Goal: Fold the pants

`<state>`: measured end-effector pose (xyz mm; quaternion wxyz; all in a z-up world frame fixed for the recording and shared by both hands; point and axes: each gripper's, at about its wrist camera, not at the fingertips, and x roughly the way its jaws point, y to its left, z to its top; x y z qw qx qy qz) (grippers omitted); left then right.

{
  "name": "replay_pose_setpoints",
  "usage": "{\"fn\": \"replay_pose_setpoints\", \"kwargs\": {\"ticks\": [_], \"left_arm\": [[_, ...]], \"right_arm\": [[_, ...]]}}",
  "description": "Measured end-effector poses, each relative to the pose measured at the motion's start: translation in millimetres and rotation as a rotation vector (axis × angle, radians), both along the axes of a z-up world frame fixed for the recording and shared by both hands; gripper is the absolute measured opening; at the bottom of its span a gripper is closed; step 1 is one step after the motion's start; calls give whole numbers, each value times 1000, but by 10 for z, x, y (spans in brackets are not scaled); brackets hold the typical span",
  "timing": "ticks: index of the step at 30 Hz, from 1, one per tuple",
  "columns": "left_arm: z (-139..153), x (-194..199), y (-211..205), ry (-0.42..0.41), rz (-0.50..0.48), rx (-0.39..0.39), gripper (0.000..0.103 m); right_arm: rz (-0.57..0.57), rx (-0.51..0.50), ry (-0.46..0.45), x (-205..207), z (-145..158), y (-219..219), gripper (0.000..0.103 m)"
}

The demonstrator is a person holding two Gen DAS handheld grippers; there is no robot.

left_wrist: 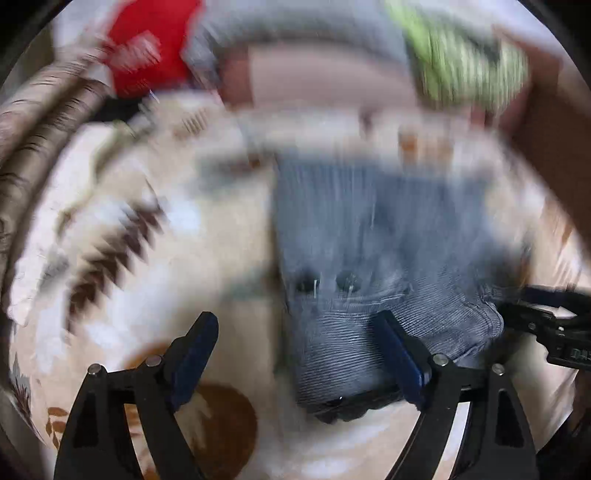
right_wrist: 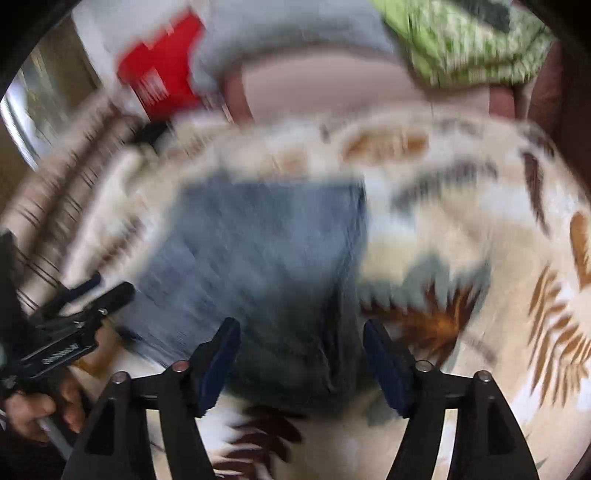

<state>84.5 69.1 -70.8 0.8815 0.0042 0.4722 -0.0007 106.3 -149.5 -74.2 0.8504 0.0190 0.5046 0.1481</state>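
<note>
Blue-grey ribbed pants (left_wrist: 369,240) lie on a cream bedspread with brown leaf prints (left_wrist: 147,221); both views are motion-blurred. My left gripper (left_wrist: 299,332) is open, its right finger (left_wrist: 399,354) lying on the near bunched edge of the pants, its left finger over the bedspread. In the right wrist view the pants (right_wrist: 266,243) lie in a rectangle. My right gripper (right_wrist: 301,339) is open, fingers spread on either side of the near end of the pants, nothing held. Each gripper shows at the edge of the other's view, the right one (left_wrist: 550,317) and the left one (right_wrist: 74,317).
A red item (left_wrist: 147,48), a grey cloth (left_wrist: 303,26) and a green patterned cloth (left_wrist: 465,62) lie at the far side. A brown striped cushion edge (left_wrist: 40,122) runs along the left. A hand (right_wrist: 33,406) holds the left tool.
</note>
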Motion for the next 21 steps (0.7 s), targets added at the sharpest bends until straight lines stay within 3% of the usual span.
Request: {"fn": "replay_pose_setpoints", "kwargs": {"ticks": [1,3,4,6,9,15,21], "left_arm": [[52,-12,33,-25,26,-29,89],[236,-60,70,-34,44,-54,88],[379,-136,86,-79,47,-71,88],[588,-318,78,-167,54,-70,90],[744,-523,53,-226,82,-57,100],[719,-735,50,-192,106,-94,100],[811,-840,-109,-196,91,-59,100]], "right_arm": [[0,-39,95,54,-227,-5,74],[-56,27,65,-2,-111,-115,75],[-59,38,50,-50,2,-137,75],[-47,34,-47,-253,331,-192,77],[-60,-12,-141,-559,657,-295,95],[-41,-88,-200,-941,886,-380,103],[3,-189,-227,-1080,880,-314,103]]}}
